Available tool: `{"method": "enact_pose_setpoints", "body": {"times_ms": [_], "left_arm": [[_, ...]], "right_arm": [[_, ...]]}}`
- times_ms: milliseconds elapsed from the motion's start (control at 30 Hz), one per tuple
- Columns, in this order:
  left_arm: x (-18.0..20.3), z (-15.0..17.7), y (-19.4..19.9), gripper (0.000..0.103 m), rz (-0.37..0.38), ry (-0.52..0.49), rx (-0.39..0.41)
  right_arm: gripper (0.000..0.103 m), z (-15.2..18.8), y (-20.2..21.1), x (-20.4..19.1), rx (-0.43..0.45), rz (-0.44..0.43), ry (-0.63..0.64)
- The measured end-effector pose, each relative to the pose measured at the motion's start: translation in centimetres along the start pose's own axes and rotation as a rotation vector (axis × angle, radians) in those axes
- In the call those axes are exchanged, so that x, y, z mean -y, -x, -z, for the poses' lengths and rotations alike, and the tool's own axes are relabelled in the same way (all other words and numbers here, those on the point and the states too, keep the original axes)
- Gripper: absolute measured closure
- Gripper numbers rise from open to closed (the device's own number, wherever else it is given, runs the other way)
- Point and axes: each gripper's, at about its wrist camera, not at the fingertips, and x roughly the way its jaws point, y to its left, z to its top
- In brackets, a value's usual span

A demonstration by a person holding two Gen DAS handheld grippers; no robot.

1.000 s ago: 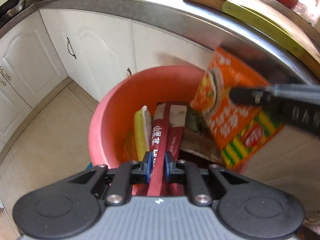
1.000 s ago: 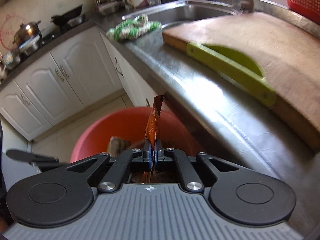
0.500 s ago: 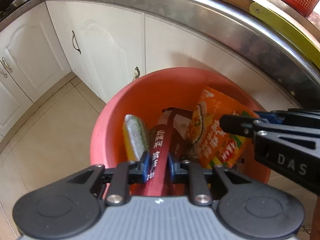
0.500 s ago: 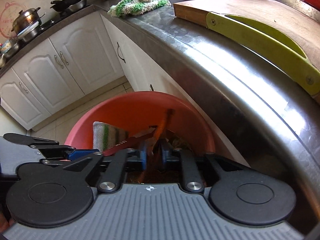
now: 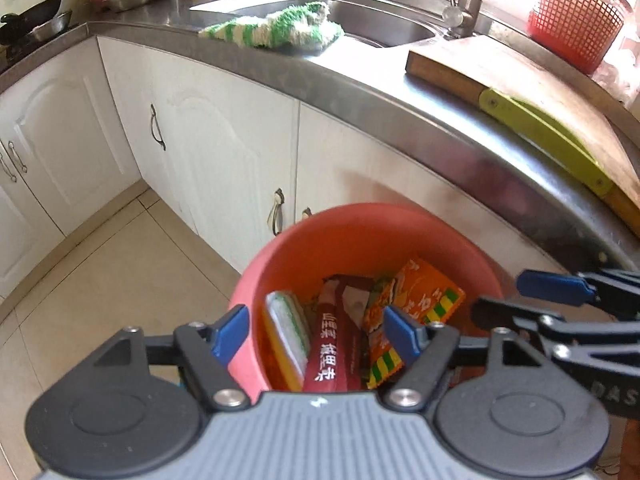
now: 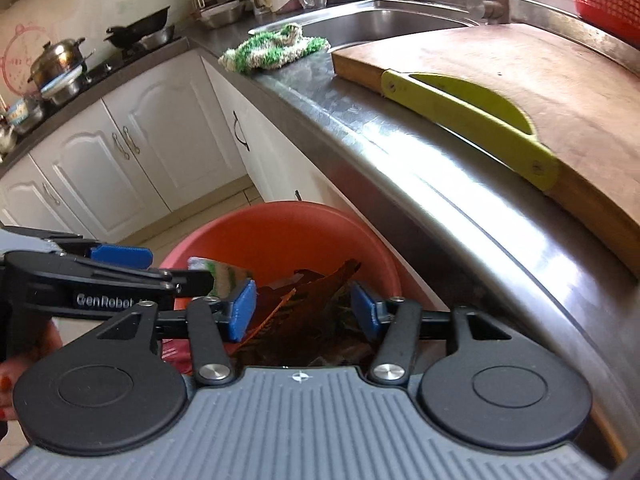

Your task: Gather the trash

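2 grippers, left [image 5: 316,334] and right [image 6: 304,310], just spread, grip nothing; red wrapper [image 5: 326,356] and orange packet [image 5: 416,304] lie below in bucket [image 5: 360,236].

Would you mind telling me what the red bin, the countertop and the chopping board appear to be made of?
The red bin looks like matte moulded plastic: smooth, uniform colour, rounded rim. The countertop looks like brushed stainless steel, with bright streaky reflections along its rolled edge. The chopping board seems to be wood, brown and dull with scuffs; its green handle looks plastic.
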Motion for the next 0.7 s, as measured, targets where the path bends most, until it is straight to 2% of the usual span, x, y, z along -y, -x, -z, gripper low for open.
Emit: {"method": "enact_pose_setpoints", "body": {"times_ms": [67,133,267,467,700], "left_arm": [[-0.1,-0.3,0.3,0.026,0.005,-0.001,0.003],[-0.1,-0.7,0.4,0.025,-0.001,-0.004,0.007],[0.1,-0.8,1.1,0.024,-0.007,0.001,0.008],[1.6,0.4,2.9,0.022,-0.055,0.021,0.036],[3.6,2.8,5.0,0.020,-0.136,0.059,0.046]], "right_arm": [[0.021,0.2,0.8,-0.1,0.010,0.011,-0.009],[0.020,0.4,1.7,-0.1,0.012,0.026,-0.019],[0.007,0.7,2.9,0.0,0.018,0.055,-0.033],[0.004,0.9,4.0,0.5,0.037,0.104,-0.009],[0.003,2.1,5.9,1.0,0.070,0.098,-0.025]]}}
